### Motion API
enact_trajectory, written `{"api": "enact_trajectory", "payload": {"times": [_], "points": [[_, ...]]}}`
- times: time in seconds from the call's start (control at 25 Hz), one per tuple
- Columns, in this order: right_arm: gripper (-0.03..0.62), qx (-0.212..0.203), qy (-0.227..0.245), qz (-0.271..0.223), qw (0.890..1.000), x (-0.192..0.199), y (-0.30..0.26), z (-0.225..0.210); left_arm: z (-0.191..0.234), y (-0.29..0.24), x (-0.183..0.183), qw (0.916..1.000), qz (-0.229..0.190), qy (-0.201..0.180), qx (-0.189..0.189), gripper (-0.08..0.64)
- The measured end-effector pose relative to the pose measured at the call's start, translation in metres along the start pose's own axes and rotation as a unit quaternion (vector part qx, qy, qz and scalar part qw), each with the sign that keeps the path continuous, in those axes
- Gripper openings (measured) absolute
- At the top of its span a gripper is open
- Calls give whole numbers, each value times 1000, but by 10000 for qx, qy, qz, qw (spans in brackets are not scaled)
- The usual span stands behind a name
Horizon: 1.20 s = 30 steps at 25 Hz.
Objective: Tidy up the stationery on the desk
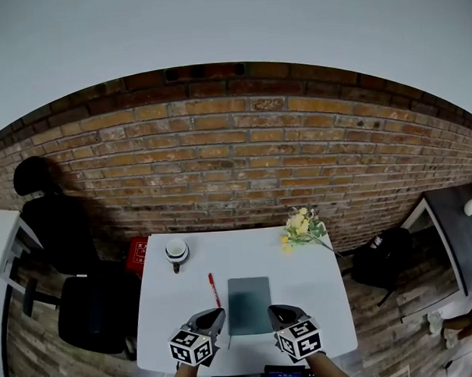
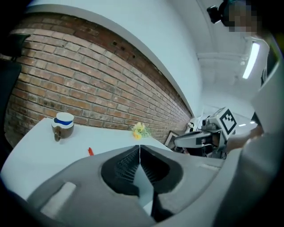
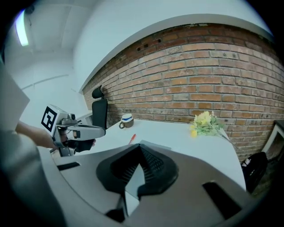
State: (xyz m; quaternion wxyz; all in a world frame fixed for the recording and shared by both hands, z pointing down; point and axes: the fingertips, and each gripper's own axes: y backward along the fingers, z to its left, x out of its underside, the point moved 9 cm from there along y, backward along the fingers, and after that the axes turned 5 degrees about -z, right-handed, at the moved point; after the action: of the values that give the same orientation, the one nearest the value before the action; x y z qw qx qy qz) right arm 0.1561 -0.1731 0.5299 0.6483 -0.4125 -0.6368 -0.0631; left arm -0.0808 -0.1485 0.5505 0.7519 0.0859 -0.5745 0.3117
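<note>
"What sits closest?"

"The left gripper (image 2: 140,150). Its fingers (image 2: 126,165) are clenched pad to pad with nothing between them. The right gripper (image 3: 140,150) is clenched too, and an edge of the flat grey-green notebook (image 1: 249,304) shows just beyond its tips. Whether they pinch it, I cannot tell."

"Where is that notebook?"

"At the near middle of the white tabletop (image 1: 318,286), between the two grippers. The slim red pen (image 1: 215,290) lies just to its left, not touching it."

"And further back?"

"A brown-and-white mug with a blue band (image 1: 176,251) stands near the far left corner. A bunch of yellow flowers (image 1: 302,226) lies at the far right corner, in front of the red brick wall (image 1: 234,145)."
</note>
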Motion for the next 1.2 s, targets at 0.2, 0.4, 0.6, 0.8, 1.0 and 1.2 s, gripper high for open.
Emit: {"api": "enact_trajectory", "payload": {"times": [0.2, 0.4, 0.6, 0.8, 1.0, 1.2], "points": [[11, -28, 46, -21, 10000, 0, 1, 4, 0, 12, 6, 10000, 17, 35, -64, 12], [11, -89, 83, 8, 9999, -1, -2, 10, 3, 21, 4, 9999, -8, 14, -132, 12], [9, -181, 159, 149, 9996, -1, -16, 17, 9, 28, 3, 9998, 6, 20, -184, 12], [11, -219, 276, 418, 9985, -2, -48, 28, 25, 38, 2, 9996, 88, 51, -271, 12], [11, -167, 304, 744, 9966, 3, -98, 37, 47, 52, 8, 9988, 245, 103, -407, 12], [38, -158, 181, 1069, 9940, 13, -152, 52, 72, 72, 25, 9970, 491, 205, -562, 12]]}}
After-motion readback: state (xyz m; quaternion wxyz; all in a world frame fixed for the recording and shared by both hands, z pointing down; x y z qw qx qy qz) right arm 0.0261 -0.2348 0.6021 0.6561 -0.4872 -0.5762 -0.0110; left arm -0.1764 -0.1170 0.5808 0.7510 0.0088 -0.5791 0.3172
